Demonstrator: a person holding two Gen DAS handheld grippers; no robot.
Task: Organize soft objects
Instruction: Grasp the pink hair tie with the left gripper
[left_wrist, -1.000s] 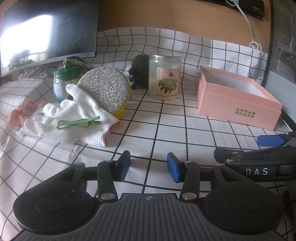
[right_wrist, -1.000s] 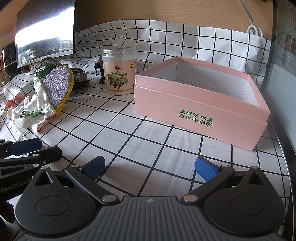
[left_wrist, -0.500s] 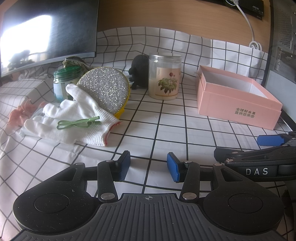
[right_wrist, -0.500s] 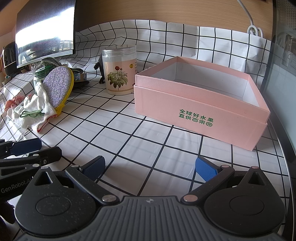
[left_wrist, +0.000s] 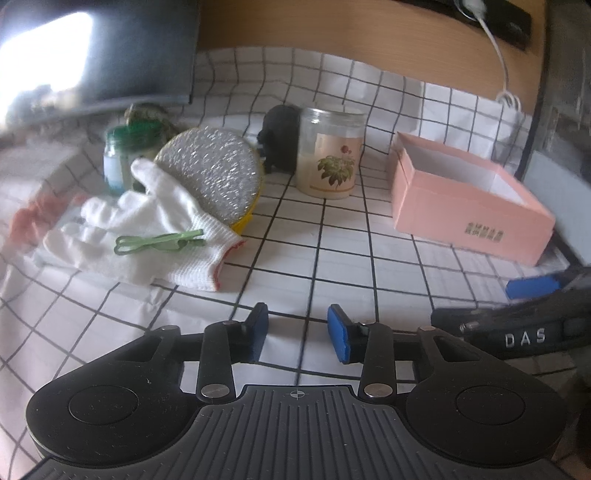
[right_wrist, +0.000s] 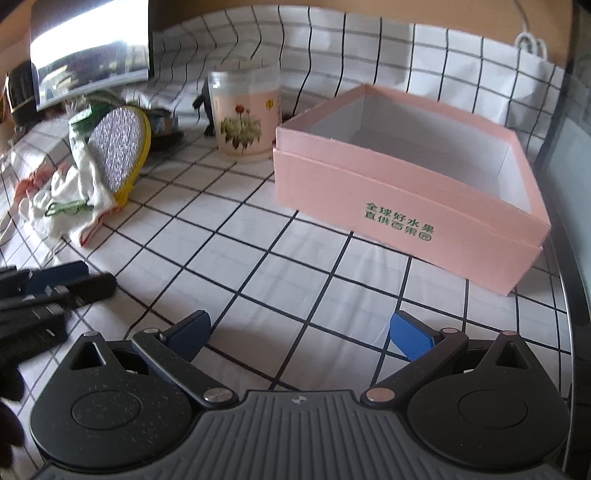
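Observation:
A white knit glove (left_wrist: 147, 236) lies flat on the checked cloth at left, with a green clip (left_wrist: 159, 242) on top of it. Behind it leans a silver-glitter sponge with a yellow back (left_wrist: 210, 177), and a pink cloth (left_wrist: 26, 218) lies at the far left edge. My left gripper (left_wrist: 298, 325) hovers over bare cloth short of the glove, its jaws closing with nothing between them. My right gripper (right_wrist: 299, 328) stands wide open and holds nothing, in front of the open pink box (right_wrist: 406, 192). The glove (right_wrist: 74, 195) and sponge (right_wrist: 120, 147) lie far to its left.
A flower-label jar (left_wrist: 330, 155), a black figurine (left_wrist: 280, 136) and a green-lidded jar (left_wrist: 122, 162) stand at the back. A monitor (left_wrist: 92, 48) fills the back left. The pink box (left_wrist: 469, 206) stands at right, against a dark cabinet edge.
My left gripper's jaws have narrowed a little. The right wrist view has tipped downward slightly, so the box sits higher in it. Nothing on the table has moved.

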